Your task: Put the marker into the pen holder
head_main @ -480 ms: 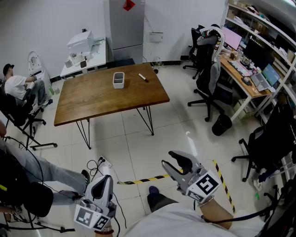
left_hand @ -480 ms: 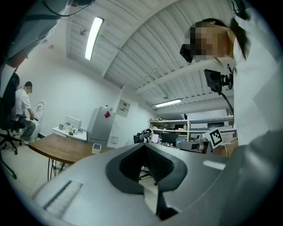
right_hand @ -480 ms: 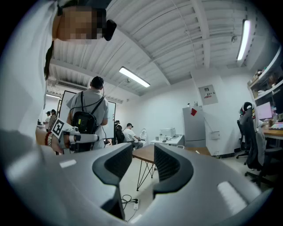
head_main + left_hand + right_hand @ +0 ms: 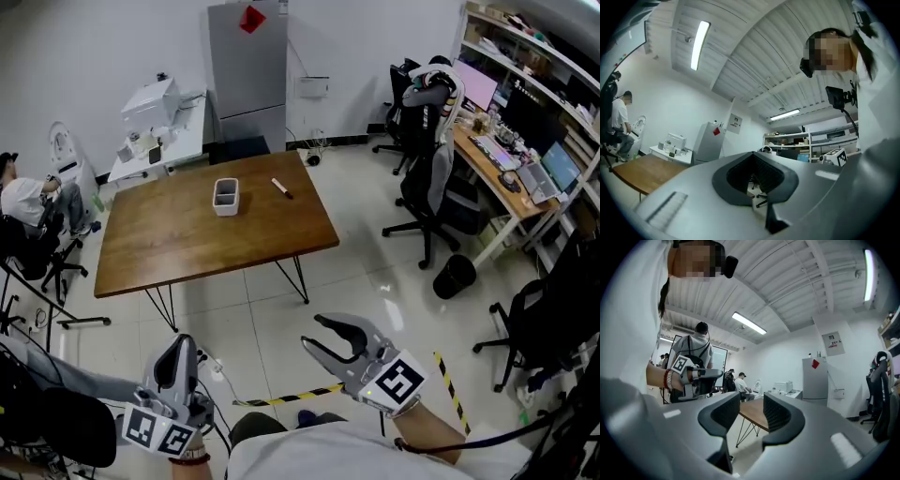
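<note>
The marker point(image 4: 280, 187), dark with a red end, lies on the wooden table point(image 4: 197, 244) just right of the white pen holder point(image 4: 225, 196). Both are far from me, across the tiled floor. My left gripper point(image 4: 178, 349) is low at the bottom left of the head view, and in the left gripper view point(image 4: 754, 180) its jaws are closed together with nothing in them. My right gripper point(image 4: 314, 333) is at the bottom centre with its jaws apart and empty. Past the open right gripper point(image 4: 751, 416) I see the table point(image 4: 754, 405) and my left gripper point(image 4: 691, 377) held up.
Black office chairs point(image 4: 427, 197) and a desk with monitors point(image 4: 511, 159) line the right side. A grey cabinet point(image 4: 246, 66) and a white side table point(image 4: 155, 122) stand at the back. A seated person point(image 4: 21, 202) is at the left. Yellow-black tape point(image 4: 291, 396) crosses the floor near me.
Both grippers have shifted left and lower in the head view, and the table now sits a little further left. Neither gripper's jaws have changed.
</note>
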`<state>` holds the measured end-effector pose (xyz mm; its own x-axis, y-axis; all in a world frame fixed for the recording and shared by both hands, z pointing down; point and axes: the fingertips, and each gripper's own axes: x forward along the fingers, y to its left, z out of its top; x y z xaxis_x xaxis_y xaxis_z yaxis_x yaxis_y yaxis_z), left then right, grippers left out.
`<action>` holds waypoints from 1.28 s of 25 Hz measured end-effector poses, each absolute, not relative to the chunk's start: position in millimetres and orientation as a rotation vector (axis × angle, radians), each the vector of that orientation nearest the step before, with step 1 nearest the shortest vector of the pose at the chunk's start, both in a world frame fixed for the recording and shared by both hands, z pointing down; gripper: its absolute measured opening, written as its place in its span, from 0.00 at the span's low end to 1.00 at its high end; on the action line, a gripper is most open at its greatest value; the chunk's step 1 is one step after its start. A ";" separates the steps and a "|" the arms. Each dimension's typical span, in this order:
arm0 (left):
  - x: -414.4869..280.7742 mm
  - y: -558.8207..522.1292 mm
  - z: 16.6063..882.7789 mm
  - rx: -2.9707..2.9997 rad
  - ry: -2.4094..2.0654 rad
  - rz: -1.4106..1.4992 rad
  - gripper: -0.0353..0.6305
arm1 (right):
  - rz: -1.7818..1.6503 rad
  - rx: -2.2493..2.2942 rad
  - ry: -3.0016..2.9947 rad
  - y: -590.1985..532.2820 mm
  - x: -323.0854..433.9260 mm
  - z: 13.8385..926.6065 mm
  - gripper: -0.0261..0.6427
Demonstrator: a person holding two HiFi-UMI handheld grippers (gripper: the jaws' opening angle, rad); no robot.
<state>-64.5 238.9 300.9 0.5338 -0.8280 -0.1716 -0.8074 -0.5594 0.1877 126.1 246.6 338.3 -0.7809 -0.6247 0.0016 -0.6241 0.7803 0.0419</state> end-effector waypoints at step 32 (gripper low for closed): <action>-123.2 -111.0 376.6 2.730 -1.083 -0.194 0.05 | 0.231 1.314 -2.833 -105.5 49.3 390.5 0.26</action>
<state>-123.2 -111.0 376.6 0.7231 -0.6890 -0.0488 -0.6630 -0.7122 0.2305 49.3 -105.5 390.5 -0.6479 -0.7584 0.0709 -0.7599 0.6371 -0.1291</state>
